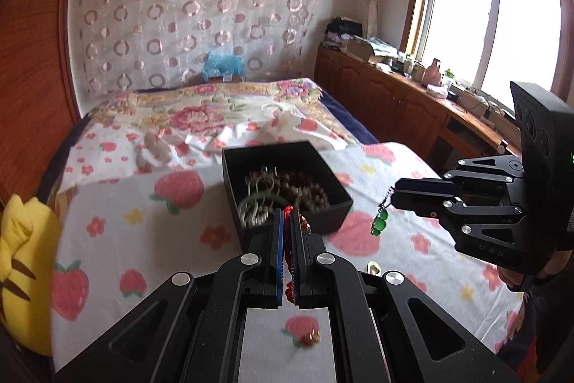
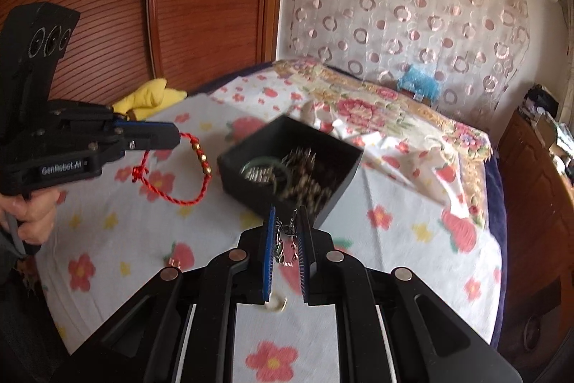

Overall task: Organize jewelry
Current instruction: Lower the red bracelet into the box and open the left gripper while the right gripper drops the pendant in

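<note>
A black open box (image 1: pixel 287 182) (image 2: pixel 287 167) stands on the bed, filled with bead strings, a green bangle and other jewelry. My left gripper (image 1: pixel 287 216) (image 2: pixel 177 137) is shut on a red cord bracelet (image 2: pixel 172 174) with gold beads, which hangs in a loop to the left of the box. My right gripper (image 2: pixel 287 214) (image 1: pixel 393 194) is shut on a green-stone dangling piece (image 1: pixel 380 221) (image 2: pixel 283 243) on a thin chain, held to the right of the box. Both grippers hover above the sheet, near the box's front.
The bed has a strawberry and flower sheet (image 1: pixel 143 203). A small gold ring-like piece (image 2: pixel 276 304) and a small gold trinket (image 1: pixel 310 341) lie on the sheet. A yellow plush (image 1: pixel 25 268) is at the left, wooden cabinets (image 1: pixel 394 96) along the right. A hand (image 2: pixel 32 218) holds the left gripper.
</note>
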A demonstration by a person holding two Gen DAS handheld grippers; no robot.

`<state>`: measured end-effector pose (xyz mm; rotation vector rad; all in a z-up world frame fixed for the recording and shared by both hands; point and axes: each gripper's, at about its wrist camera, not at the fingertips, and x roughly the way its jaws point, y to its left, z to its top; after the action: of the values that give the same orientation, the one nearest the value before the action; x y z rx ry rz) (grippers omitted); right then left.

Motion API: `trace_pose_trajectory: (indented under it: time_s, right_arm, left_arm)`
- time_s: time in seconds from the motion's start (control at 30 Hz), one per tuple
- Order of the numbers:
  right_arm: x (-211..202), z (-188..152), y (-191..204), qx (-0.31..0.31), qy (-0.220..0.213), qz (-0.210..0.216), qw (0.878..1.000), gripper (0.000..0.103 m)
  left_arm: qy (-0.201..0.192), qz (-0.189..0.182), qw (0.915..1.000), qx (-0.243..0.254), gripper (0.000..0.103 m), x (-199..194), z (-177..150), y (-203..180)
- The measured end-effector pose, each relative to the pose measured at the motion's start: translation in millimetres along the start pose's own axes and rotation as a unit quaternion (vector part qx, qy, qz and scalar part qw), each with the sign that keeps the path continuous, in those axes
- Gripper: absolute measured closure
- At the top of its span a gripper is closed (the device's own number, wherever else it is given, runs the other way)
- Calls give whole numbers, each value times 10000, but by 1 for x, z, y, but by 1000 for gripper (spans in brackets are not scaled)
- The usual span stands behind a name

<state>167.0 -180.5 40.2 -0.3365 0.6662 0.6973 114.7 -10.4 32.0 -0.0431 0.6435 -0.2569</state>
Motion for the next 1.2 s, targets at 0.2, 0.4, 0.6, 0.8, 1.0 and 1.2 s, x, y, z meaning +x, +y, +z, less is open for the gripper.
trace_pose_trajectory:
  time_s: [0.2,0.4,0.6,0.8,1.0,1.2]
  right_arm:
    - [16,30,-10,-55,-56,-199,9998,90]
    - [43,42,-24,203,70,-75,9997,90]
    - [69,35,-24,275,305,1,9992,89]
    - [76,27,-27,415,343,9,9985,69]
    - [64,14,-35,520,316,-46,9981,67]
    - [52,-12,-34,418,417,-38,9983,66]
  left_arm:
    - [-35,82,9999,73,101,9,13,-1]
    - [-29,186,9997,176,101,16,18,-3]
    - [18,231,9995,190,101,24,22,0]
    - [112,316,9993,172,101,42,28,7]
    - [231,379,9987,241,101,65,30,5]
    - [241,411,9986,246,101,80,35,-2]
